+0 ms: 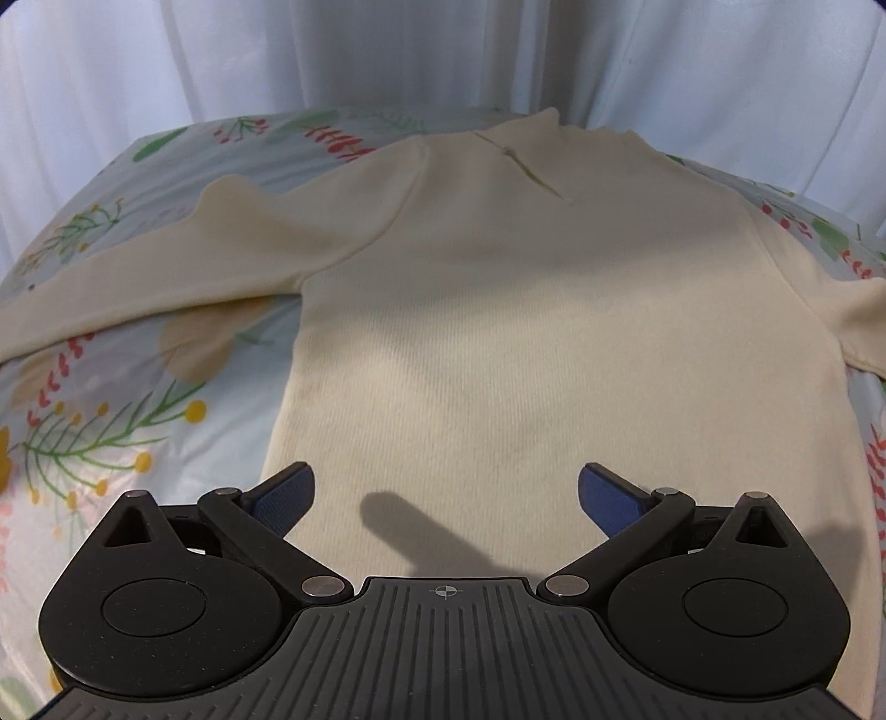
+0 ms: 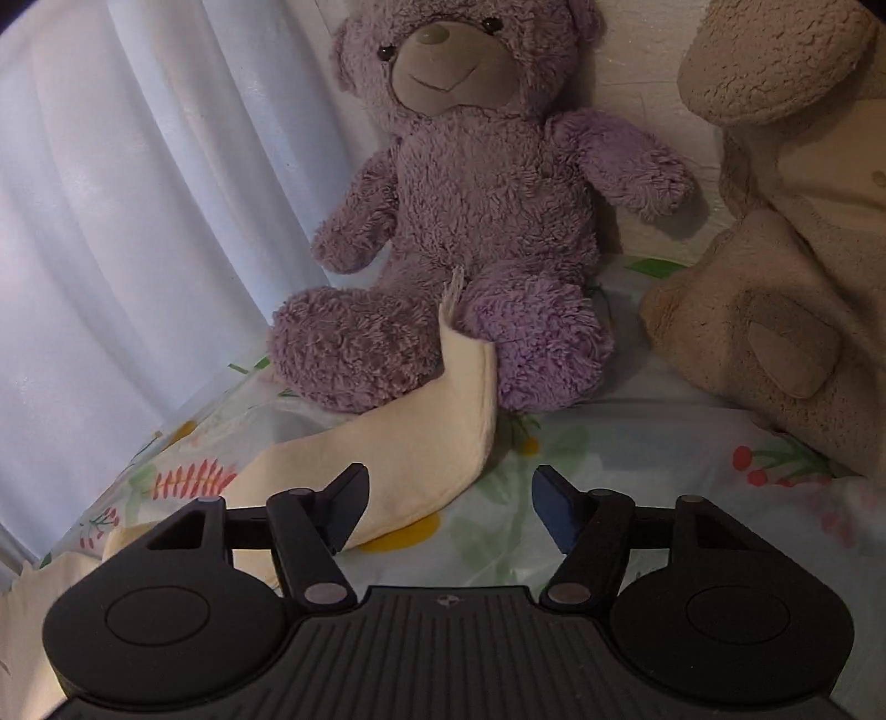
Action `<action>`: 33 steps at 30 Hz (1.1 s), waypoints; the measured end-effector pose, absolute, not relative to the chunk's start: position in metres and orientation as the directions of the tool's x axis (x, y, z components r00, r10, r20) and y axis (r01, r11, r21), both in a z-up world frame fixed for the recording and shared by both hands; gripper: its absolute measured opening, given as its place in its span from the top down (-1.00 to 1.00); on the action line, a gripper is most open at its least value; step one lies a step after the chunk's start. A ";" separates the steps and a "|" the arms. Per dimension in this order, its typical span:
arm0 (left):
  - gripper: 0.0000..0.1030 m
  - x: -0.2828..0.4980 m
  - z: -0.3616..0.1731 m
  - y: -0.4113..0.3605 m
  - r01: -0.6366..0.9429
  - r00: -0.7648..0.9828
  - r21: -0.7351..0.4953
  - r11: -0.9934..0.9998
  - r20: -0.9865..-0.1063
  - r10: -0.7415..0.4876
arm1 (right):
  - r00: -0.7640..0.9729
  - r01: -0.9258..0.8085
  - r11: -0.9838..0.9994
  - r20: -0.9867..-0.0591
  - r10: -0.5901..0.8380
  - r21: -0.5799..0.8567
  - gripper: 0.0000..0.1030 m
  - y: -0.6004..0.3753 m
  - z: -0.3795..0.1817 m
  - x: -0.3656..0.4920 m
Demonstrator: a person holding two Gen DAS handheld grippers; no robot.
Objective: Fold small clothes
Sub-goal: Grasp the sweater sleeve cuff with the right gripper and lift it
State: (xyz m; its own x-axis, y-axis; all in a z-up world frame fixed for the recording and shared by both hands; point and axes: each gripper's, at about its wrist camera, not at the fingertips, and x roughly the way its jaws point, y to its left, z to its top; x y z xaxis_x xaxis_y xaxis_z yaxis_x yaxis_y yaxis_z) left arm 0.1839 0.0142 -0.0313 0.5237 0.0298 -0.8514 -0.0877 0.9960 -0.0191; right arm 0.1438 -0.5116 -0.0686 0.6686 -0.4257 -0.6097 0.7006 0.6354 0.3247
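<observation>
A small cream long-sleeved sweater [image 1: 526, 310] lies flat on a floral bedsheet [image 1: 111, 399], collar far, hem near. Its left sleeve [image 1: 166, 277] stretches out to the left. My left gripper [image 1: 446, 493] is open and empty, hovering over the lower part of the sweater's body. In the right wrist view the other cream sleeve [image 2: 421, 432] lies on the sheet, its cuff end resting against a purple teddy bear [image 2: 470, 221]. My right gripper [image 2: 449, 498] is open and empty, just above the near part of that sleeve.
A beige plush toy [image 2: 786, 221] sits at the right beside the purple bear. A pale curtain [image 2: 138, 221] hangs along the left and also shows behind the bed in the left wrist view [image 1: 387, 50].
</observation>
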 end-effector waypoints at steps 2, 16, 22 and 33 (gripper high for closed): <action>-1.00 0.195 -0.042 0.016 -0.101 0.516 -0.020 0.995 -0.856 0.035 | 0.636 0.734 0.603 -0.628 -0.448 0.312 0.15 -0.527 -0.079 0.153; -1.00 0.215 -0.056 0.024 -0.080 0.501 -0.010 0.997 -0.865 0.031 | 0.613 0.767 0.561 -0.614 -0.496 0.312 0.88 -0.552 -0.102 0.197; -1.00 0.219 -0.056 0.025 -0.024 0.519 -0.005 1.000 -0.854 0.009 | 0.734 0.646 0.728 -0.450 -0.509 0.228 0.88 -0.484 -0.045 0.209; -1.00 0.269 -0.009 0.010 0.156 0.552 -0.395 0.905 -0.725 -0.412 | 0.864 -0.135 0.943 -0.430 0.262 0.303 0.75 -0.258 -0.022 0.258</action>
State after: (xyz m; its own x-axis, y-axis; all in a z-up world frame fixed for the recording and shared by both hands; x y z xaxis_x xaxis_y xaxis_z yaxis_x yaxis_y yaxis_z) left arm 0.2689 0.0098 -0.0086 0.5516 -0.4120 -0.7253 0.1560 0.9051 -0.3955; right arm 0.2583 -0.2582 -0.0223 0.8641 0.2620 -0.4298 -0.1352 0.9433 0.3031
